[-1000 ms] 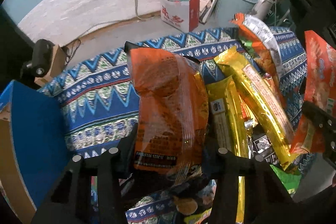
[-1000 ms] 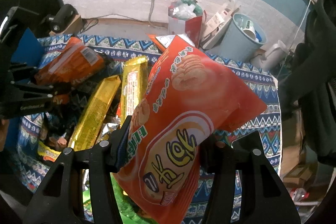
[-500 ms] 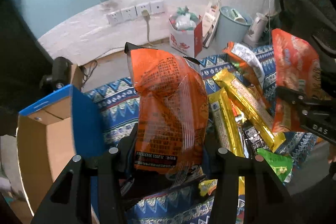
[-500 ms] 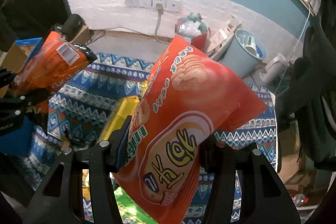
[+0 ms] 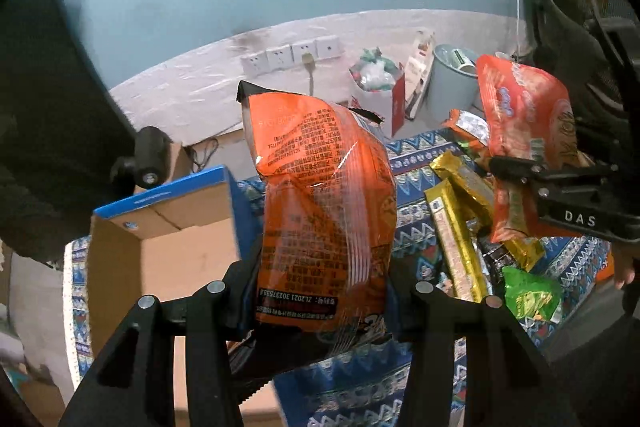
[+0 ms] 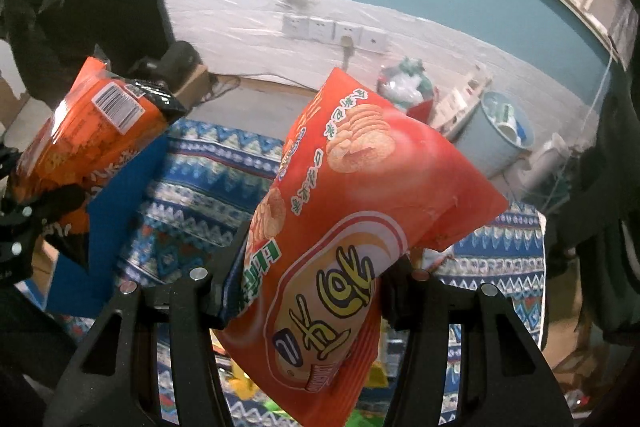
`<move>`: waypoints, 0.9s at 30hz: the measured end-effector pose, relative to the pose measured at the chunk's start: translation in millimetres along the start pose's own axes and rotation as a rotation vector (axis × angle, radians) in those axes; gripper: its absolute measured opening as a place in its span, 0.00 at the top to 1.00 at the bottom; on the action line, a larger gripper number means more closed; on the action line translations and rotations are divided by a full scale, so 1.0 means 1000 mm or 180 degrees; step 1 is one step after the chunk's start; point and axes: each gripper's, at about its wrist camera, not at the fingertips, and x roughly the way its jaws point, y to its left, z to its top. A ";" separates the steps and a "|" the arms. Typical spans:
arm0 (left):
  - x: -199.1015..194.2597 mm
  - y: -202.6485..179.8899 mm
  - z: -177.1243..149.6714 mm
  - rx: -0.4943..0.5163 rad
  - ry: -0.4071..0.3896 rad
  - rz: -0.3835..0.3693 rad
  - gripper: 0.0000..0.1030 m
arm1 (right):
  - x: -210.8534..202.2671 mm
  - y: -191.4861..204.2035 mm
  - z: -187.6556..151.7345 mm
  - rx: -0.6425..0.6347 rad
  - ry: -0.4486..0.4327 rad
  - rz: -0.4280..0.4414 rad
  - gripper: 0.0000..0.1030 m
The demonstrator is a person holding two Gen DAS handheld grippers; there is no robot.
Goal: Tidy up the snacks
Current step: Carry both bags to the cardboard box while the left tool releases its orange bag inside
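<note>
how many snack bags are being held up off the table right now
2. An orange bag is clamped in the left gripper near the open box; a red chip bag is in the right gripper. Others lie on the table.

Red chip bag clamped in right gripper, patterned cloth below

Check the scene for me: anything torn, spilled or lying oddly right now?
Nothing looks torn or spilled. The left gripper holds a sealed orange snack bag, the right gripper a sealed red chip bag. The remaining snacks lie in a loose heap on the patterned cloth, still unsorted.
</note>
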 end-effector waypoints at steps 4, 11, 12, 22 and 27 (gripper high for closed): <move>-0.006 0.022 -0.006 -0.0153 0.0001 -0.0003 0.51 | -0.004 0.024 0.014 -0.0089 -0.0043 0.0083 0.48; -0.011 0.066 -0.021 -0.0383 -0.0009 0.0122 0.51 | -0.007 0.061 0.038 -0.0220 -0.0052 0.0250 0.48; -0.011 0.071 -0.023 -0.0414 -0.0006 0.0117 0.51 | -0.006 0.066 0.042 -0.0239 -0.0053 0.0271 0.48; -0.007 0.131 -0.055 -0.0717 0.0104 0.0263 0.51 | 0.000 0.138 0.065 -0.0545 -0.0052 0.0501 0.48; -0.004 0.158 -0.070 -0.0879 0.0185 0.0326 0.51 | 0.010 0.165 0.073 -0.0642 -0.0003 0.0627 0.48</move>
